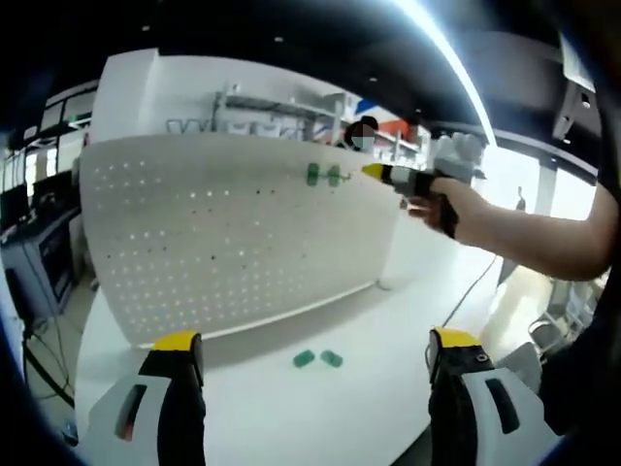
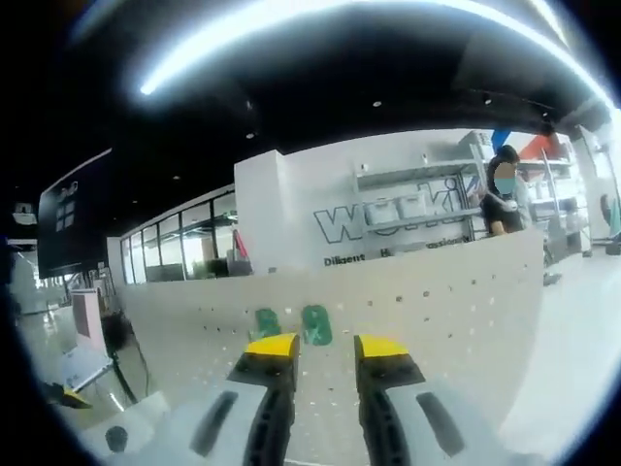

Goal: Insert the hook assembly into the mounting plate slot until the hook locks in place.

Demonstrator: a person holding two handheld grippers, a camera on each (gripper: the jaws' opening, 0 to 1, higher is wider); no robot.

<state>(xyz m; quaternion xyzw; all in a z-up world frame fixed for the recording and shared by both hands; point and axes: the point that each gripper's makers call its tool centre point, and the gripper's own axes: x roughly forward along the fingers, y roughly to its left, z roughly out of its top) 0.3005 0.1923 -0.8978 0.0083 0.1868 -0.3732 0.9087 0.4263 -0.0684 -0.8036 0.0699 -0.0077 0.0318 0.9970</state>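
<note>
Left gripper view first: a white perforated mounting plate (image 1: 233,233) stands upright on the white tabletop (image 1: 320,408), dotted with rows of small holes. Two green hooks (image 1: 325,176) sit side by side high on its face, near the upper right. Two more green hooks (image 1: 318,359) lie loose on the tabletop, just in front of the plate's lower edge, close together.

The left tongs (image 1: 315,354) hang low over the tabletop, yellow tips spread wide apart, nothing between them, the loose green pair showing in the gap.

Coming in from the right, a person's hand (image 1: 441,204) holds the right tongs (image 1: 374,172) with the arm stretched out level, the yellow tip up beside the mounted hooks; touching or not, I cannot tell.

Over to the right gripper view: the right tongs (image 2: 326,346) point straight at the plate, jaws a narrow gap apart, gripping nothing. The two green hooks (image 2: 316,324) on the plate sit just above the yellow tips, one over the gap, one to its left.
</note>
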